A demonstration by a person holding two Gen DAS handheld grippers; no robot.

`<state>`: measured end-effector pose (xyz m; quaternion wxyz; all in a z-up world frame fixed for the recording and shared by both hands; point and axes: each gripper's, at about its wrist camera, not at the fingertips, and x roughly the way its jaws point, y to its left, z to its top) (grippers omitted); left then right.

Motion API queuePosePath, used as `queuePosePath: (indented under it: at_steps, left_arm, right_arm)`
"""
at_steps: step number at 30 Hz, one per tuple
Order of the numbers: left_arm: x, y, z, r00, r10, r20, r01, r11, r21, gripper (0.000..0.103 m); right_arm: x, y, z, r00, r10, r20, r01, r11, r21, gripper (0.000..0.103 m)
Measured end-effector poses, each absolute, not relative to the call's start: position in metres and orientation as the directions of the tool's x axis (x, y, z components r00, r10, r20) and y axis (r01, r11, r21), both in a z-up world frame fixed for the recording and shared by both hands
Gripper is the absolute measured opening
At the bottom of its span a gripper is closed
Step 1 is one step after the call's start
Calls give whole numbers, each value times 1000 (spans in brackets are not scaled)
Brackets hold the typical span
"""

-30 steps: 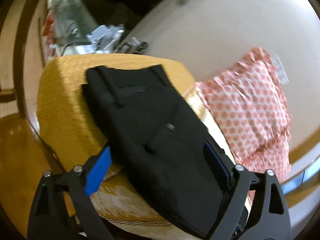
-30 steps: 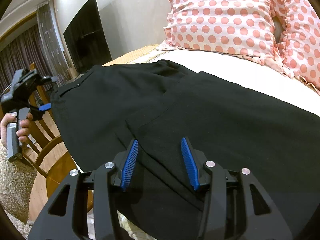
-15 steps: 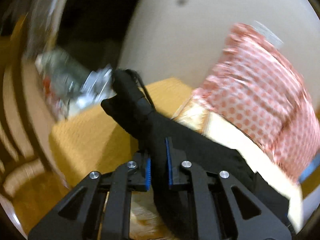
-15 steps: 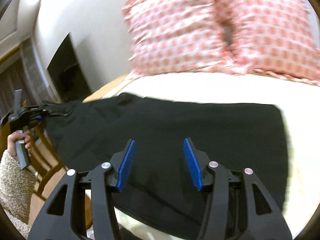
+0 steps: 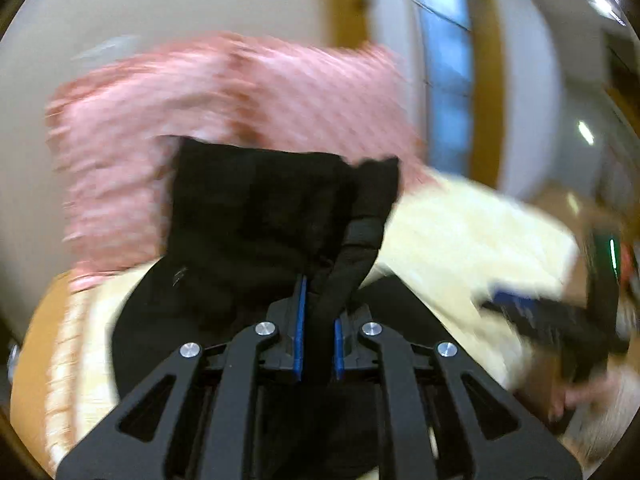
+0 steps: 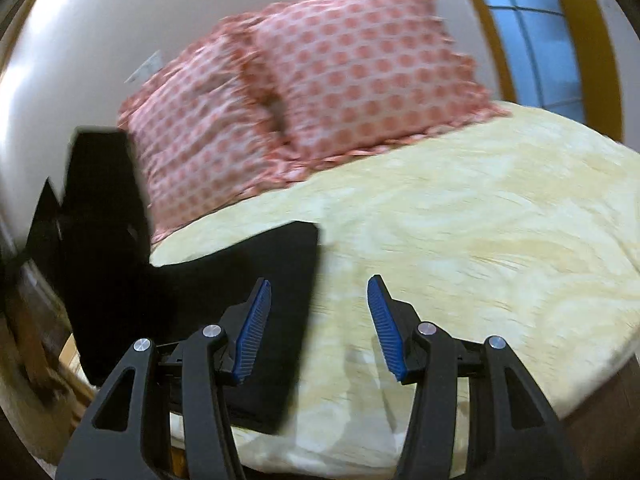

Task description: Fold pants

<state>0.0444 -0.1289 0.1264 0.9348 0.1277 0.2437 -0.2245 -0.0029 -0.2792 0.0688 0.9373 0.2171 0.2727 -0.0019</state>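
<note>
The black pants [image 5: 256,216] lie on the cream bed, one end lifted. My left gripper [image 5: 318,320] is shut on a bunched fold of the pants near the waistband and holds that end up in front of the pink pillows. In the right wrist view the pants [image 6: 224,280] lie at the left, with the raised part standing up at the far left. My right gripper [image 6: 318,320] is open and empty, just above the pants' right edge and the bedspread. It also shows blurred in the left wrist view [image 5: 532,312] at the right.
Two pink polka-dot pillows [image 6: 320,80] lean against the wall at the head of the bed. The cream bedspread [image 6: 480,220] stretches to the right. A window with a wooden frame [image 6: 532,32] is behind. The bed's front edge is close below.
My left gripper closed on the pants' waistband end and swung it up and to the right, toward the pillows. My right gripper moved right, off the pants' middle to their edge, staying open.
</note>
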Motion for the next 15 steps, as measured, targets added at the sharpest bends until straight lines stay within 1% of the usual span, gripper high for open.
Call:
queuePosePath:
  at_steps: [2, 3, 4, 6, 7, 9, 11, 13, 15]
  left_arm:
    - [41, -154, 93, 724, -360, -589, 540, 826, 159, 10]
    - [42, -160, 77, 668, -381, -639, 576, 808, 121, 10]
    - [41, -161, 70, 650, -388, -653, 583, 806, 102, 10]
    - [36, -159, 70, 679, -376, -631, 570, 812, 129, 10]
    - [35, -156, 75, 689, -377, -619, 561, 818, 125, 10]
    - [32, -147, 91, 701, -398, -592, 542, 837, 78, 10]
    - [20, -143, 101, 719, -413, -559, 543, 836, 81, 10]
    - [8, -153, 90, 712, -403, -574, 568, 812, 135, 10]
    - [2, -168, 61, 679, -365, -636, 598, 779, 191, 12]
  right_arm:
    - [-3, -288, 62, 840, 107, -532, 150, 896, 418, 53]
    - [-5, -291, 60, 837, 104, -538, 158, 894, 419, 53]
    - [-5, -292, 58, 834, 101, -542, 164, 893, 419, 53]
    - [-3, -295, 55, 831, 97, -547, 172, 891, 420, 52]
    - [-2, -295, 55, 832, 98, -546, 173, 890, 423, 52]
    - [-1, -294, 56, 836, 103, -539, 168, 888, 429, 53]
    - [-1, -291, 58, 842, 99, -530, 159, 894, 419, 52]
    - [-2, -288, 58, 843, 98, -529, 154, 898, 412, 52]
    - [0, -287, 59, 842, 100, -530, 153, 898, 413, 52]
